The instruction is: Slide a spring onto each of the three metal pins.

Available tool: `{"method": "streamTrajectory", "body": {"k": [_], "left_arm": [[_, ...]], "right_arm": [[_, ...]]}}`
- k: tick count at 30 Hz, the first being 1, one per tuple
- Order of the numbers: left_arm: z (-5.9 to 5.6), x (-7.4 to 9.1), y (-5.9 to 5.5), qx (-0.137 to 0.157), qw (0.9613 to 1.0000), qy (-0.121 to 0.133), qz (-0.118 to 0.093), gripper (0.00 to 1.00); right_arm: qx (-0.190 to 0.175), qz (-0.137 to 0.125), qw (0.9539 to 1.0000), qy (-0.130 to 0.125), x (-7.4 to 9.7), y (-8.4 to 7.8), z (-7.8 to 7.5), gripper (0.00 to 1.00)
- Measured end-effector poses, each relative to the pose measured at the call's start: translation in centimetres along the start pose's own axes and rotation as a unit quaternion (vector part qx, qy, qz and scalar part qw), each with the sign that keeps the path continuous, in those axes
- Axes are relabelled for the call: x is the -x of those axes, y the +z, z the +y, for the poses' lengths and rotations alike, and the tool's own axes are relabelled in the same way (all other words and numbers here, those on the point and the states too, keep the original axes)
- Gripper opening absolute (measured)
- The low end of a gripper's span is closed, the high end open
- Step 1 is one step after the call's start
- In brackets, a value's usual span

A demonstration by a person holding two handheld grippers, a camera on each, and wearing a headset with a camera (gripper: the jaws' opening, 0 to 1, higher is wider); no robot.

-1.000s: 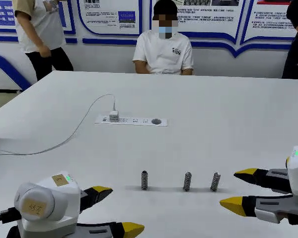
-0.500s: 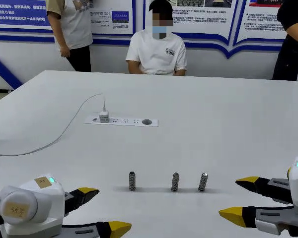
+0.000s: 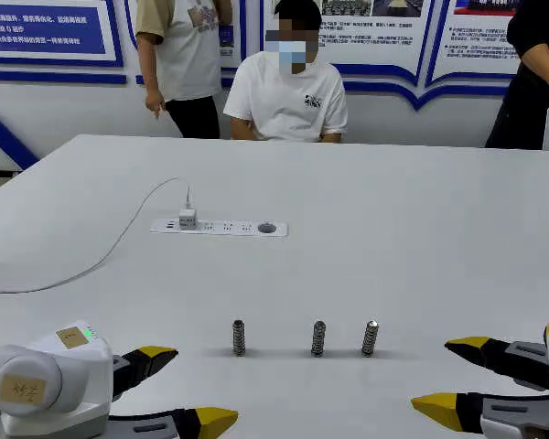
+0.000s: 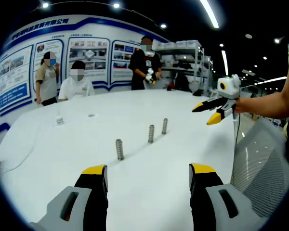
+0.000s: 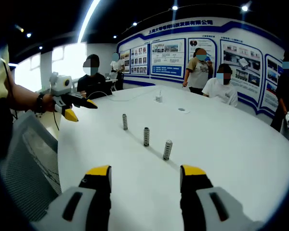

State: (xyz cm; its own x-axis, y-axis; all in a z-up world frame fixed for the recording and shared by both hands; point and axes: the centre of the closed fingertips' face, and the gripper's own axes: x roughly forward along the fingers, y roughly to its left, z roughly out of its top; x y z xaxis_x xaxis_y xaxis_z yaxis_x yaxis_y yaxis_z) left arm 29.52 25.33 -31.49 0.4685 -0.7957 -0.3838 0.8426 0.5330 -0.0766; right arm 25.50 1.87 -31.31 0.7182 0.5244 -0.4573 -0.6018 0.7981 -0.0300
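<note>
Three springs are being looked at.
Left gripper and right gripper are being held apart, empty; springs could be bumped over.

Left hand-held gripper sits low at the person's left, yellow-tipped jaws spread wide, nothing between them, pointing inward to the right. Right hand-held gripper sits low at the person's right, jaws also spread and bare, pointing inward to the left, well apart from the other. Right forearm and left forearm are bare and reach forward.
</note>
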Motion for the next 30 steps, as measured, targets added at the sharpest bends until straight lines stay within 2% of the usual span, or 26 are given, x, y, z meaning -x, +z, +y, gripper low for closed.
{"method": "streamTrajectory", "body": {"k": [9,22,30], "left_arm": [[0.0,-0.2,-0.1,0.007,1.0000,0.002,-0.002,0.70],[0.0,-0.1,-0.3,0.013,0.9999,0.006,-0.001,0.69],[0.0,0.0,-0.6,0.016,0.9999,0.006,0.001,0.69]], "right_arm": [[-0.002,-0.007,1.0000,-0.005,0.0,-0.1,-0.2,0.61],[0.041,-0.037,0.9985,0.006,-0.3,1.0,0.2,0.65],[0.054,-0.052,0.9972,-0.006,-0.3,1.4,-0.2,0.68]]}}
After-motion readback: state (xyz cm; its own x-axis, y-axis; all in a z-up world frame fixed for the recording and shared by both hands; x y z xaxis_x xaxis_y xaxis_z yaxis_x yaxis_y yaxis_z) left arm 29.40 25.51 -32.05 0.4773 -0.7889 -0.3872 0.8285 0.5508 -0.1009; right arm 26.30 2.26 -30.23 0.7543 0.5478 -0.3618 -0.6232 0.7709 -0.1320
